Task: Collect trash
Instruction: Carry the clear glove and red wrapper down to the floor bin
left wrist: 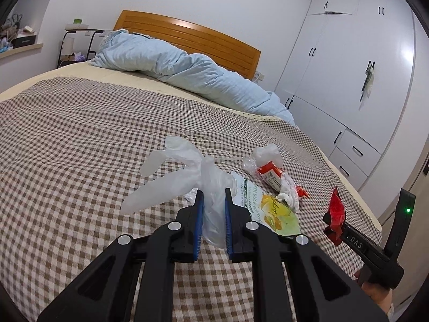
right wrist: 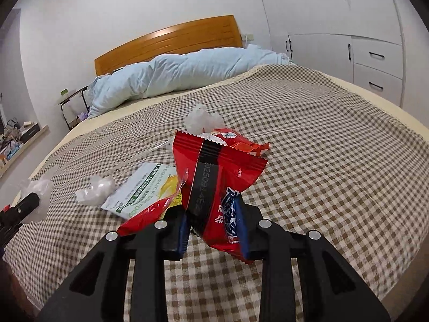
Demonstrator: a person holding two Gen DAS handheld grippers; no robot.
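Two pieces lifted off the bed [left wrist: 80,139] so far, left tool [left wrist: 213,212] pinching a clear plastic glove [left wrist: 187,171], right tool [right wrist: 211,228] pinching a red wrapper [right wrist: 214,177]; ahead of both, green-and-white packet [right wrist: 142,187], crumpled plastic [right wrist: 95,189] and red-and-white wrapper [left wrist: 270,174] left to collect.

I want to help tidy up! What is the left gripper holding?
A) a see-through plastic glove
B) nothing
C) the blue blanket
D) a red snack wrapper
A: the left gripper has its blue pads closed on a see-through plastic glove, lifted off the checked bedspread; the red snack wrapper is in the right gripper.
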